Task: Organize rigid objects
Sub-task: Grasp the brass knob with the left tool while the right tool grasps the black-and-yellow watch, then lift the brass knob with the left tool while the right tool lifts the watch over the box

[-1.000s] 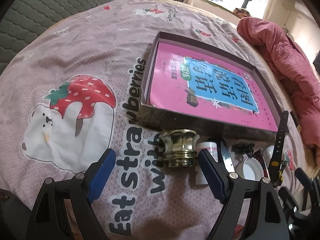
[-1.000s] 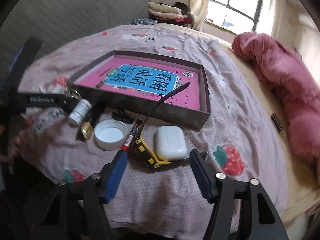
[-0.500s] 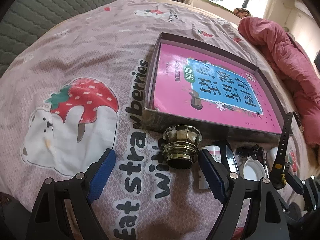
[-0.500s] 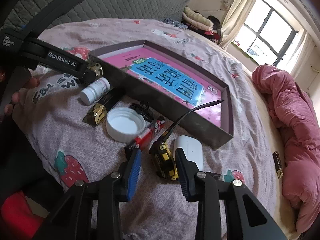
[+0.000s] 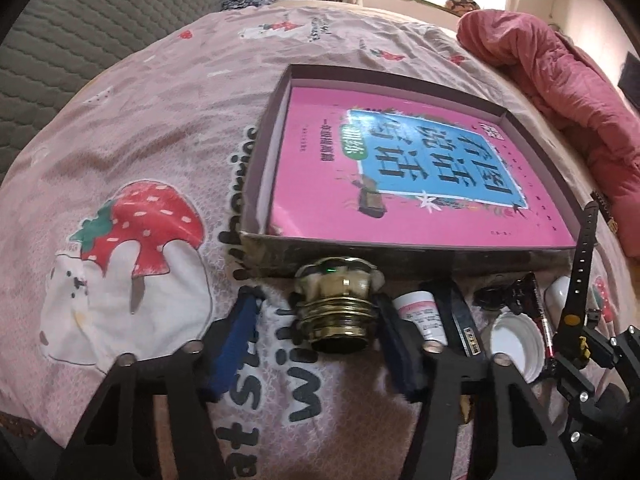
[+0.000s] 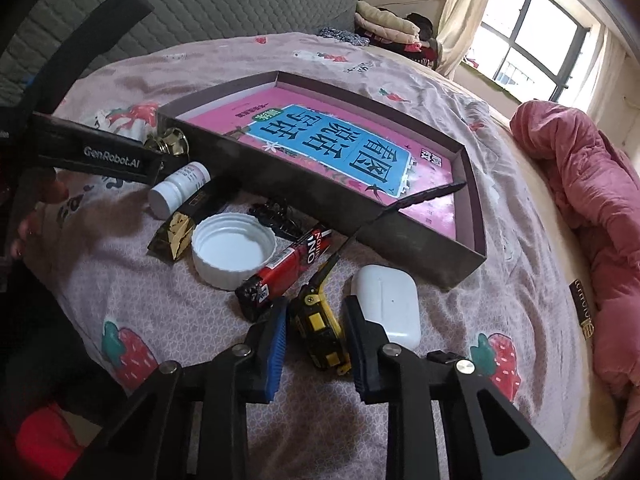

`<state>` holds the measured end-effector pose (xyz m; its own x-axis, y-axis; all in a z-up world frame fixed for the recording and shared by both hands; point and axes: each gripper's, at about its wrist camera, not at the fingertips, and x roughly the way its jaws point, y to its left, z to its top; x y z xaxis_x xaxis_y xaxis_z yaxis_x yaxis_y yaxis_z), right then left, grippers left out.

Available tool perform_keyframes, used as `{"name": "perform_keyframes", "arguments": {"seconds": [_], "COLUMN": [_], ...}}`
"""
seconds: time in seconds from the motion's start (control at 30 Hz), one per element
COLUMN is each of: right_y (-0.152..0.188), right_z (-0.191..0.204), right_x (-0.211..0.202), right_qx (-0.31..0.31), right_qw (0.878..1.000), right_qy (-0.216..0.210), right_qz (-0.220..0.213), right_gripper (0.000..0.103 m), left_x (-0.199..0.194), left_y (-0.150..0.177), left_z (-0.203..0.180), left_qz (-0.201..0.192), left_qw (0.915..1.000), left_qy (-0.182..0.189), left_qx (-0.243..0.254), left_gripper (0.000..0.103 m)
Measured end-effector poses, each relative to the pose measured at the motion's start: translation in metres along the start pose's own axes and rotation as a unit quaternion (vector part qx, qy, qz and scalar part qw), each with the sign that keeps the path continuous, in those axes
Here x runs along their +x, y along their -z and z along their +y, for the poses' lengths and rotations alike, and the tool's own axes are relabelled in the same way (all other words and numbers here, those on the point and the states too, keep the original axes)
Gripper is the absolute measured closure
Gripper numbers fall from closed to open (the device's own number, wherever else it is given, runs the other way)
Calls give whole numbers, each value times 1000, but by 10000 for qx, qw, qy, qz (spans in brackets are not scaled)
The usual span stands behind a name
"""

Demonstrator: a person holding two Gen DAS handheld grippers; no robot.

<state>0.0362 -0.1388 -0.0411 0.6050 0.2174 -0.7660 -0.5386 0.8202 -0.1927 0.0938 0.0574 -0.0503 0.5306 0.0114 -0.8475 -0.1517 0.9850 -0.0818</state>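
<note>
On the bed, beside the box [image 5: 276, 252], the left gripper [image 5: 316, 312] had its jaws open around a brass knob [image 5: 336, 304], one pad apparently touching. The right gripper [image 6: 316, 328] straddled a yellow watch [image 6: 320, 328], jaws not yet gripping. The round knob might roll away; the strap could snag the box wall.

Left gripper [image 5: 316, 322] jaws apart, brass knob [image 5: 336, 304] between the fingers [image 5: 236, 332], right pad touching it, left pad a gap away. Box [image 5: 360, 254] with pink book [image 5: 404, 168] just beyond fingertips. Pill bottle [image 5: 424, 314] right of right finger, white cap [image 5: 516, 340] farther right.
</note>
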Motion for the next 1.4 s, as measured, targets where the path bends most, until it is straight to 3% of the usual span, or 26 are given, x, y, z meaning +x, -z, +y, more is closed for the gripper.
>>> {"name": "perform_keyframes", "arguments": {"seconds": [0.37, 0.53, 0.63, 0.8, 1.13, 1.4], "right_y": [3, 1, -1, -1, -3, -7], "right_z": [-11, -13, -13, -13, -38, -42], "right_x": [-9, -20, -25, -24, -42, -54], "right_qx": [309, 370, 371, 372, 1118, 1205], "right_qw": [9993, 9988, 9986, 9985, 9892, 9870], "right_qy": [-158, -135, -115, -226, -622, -552], "right_qz": [-102, -293, -358, -340, -713, -907], "right_gripper": [75, 79, 85, 85, 85, 85], "left_x": [-3, -7, -11, -17, -49, -65], "left_y": [9, 7, 9, 10, 14, 13], "left_z": [-3, 16, 20, 18, 9, 5], "left_qz": [-112, -94, -117, -176, -706, -1010], "left_qw": [9992, 9956, 9945, 9943, 9924, 9896], "left_qy": [365, 872, 953, 982, 1006, 1021], "left_qx": [122, -340, -415, -376, -60, 69], "left_gripper": [66, 66, 66, 66, 66, 66]}}
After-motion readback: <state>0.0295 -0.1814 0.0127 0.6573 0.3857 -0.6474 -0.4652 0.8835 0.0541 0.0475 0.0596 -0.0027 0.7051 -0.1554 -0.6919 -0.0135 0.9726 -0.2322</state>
